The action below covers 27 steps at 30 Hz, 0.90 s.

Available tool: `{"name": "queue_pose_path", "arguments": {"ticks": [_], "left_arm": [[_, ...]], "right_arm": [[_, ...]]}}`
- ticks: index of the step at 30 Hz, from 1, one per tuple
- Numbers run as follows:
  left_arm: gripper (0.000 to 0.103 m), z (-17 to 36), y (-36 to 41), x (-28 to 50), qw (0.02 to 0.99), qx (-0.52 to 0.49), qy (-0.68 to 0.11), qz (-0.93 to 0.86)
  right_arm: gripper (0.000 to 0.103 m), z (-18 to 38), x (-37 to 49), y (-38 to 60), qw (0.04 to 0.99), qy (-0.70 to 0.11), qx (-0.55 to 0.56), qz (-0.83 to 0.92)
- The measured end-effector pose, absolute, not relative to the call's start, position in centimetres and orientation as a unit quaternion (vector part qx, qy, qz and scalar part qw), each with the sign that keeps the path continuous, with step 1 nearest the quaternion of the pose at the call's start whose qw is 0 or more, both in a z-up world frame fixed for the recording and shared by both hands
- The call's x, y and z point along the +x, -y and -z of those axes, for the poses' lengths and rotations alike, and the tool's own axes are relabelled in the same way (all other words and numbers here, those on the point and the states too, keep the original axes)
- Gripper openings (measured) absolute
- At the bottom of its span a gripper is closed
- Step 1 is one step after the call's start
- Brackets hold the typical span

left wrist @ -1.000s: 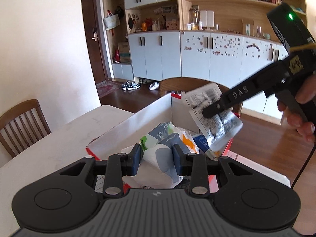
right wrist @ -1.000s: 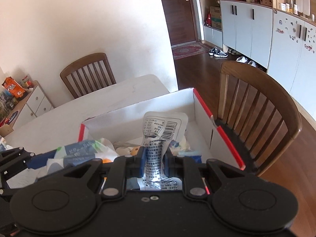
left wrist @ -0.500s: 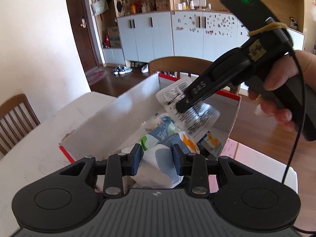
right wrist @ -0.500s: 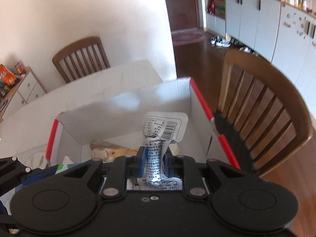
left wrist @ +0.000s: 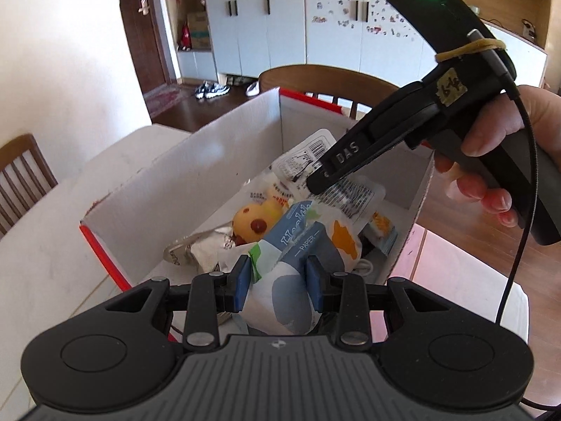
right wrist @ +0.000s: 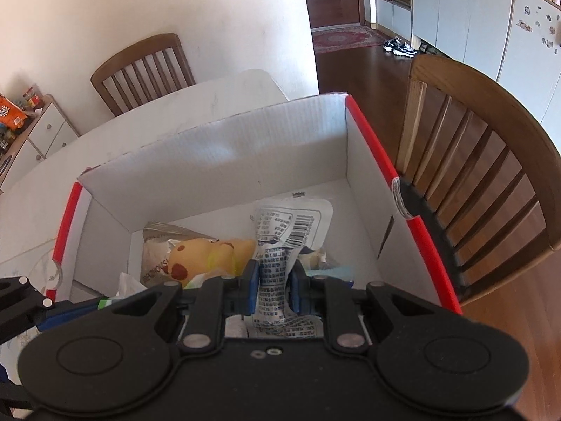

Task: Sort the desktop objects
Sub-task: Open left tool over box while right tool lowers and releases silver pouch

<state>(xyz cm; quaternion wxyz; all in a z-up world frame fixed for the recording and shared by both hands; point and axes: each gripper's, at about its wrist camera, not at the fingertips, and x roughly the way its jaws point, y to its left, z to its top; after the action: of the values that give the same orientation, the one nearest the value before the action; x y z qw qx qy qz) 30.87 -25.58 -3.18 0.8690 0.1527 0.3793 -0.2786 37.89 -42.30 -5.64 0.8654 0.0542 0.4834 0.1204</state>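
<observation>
A white cardboard box (left wrist: 196, 172) (right wrist: 224, 161) with red rims stands open on the white table. My left gripper (left wrist: 279, 282) is shut on a white, blue and orange tissue pack (left wrist: 291, 280), held over the box's near side. My right gripper (right wrist: 274, 289) is shut on a clear printed pouch (right wrist: 280, 238) with a barcode, lowered inside the box. In the left wrist view the right gripper's (left wrist: 315, 184) black fingers pinch that pouch (left wrist: 354, 193), and a hand grips its handle. A yellow spotted plush toy (left wrist: 254, 219) (right wrist: 207, 252) and a silvery packet (left wrist: 200, 249) (right wrist: 157, 252) lie on the box floor.
A wooden chair (right wrist: 480, 161) stands right behind the box, another chair (right wrist: 143, 70) at the table's far side. The white table (left wrist: 45, 245) extends left of the box. A black cable (left wrist: 522, 231) hangs from the right gripper. White cabinets (left wrist: 273, 28) line the back wall.
Both grippers sank toward the box and tilted downward. The pouch went from above the box rim down into it. The plush toy and silvery packet came into sight. Both grips stayed shut.
</observation>
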Motion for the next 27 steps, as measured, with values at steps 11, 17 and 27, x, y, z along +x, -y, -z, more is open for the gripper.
{"name": "queue_pose_path", "arguments": {"ticks": [11,17,27], "left_arm": [[0.045,3.6,25.2,31.5,0.855,0.130,-0.417,0.280],[0.068,3.4,25.3,31.3,0.855,0.124,-0.414,0.285],[0.070,2.2,24.1,31.1,0.862,0.077,-0.413,0.285]], "right_arm": [[0.027,6.2,38.2,43.0,0.864,-0.489,0.051,-0.111],[0.028,5.6,37.9,43.6,0.866,-0.484,0.055,-0.111],[0.031,3.9,36.2,43.6,0.869,-0.472,0.051,-0.140]]}}
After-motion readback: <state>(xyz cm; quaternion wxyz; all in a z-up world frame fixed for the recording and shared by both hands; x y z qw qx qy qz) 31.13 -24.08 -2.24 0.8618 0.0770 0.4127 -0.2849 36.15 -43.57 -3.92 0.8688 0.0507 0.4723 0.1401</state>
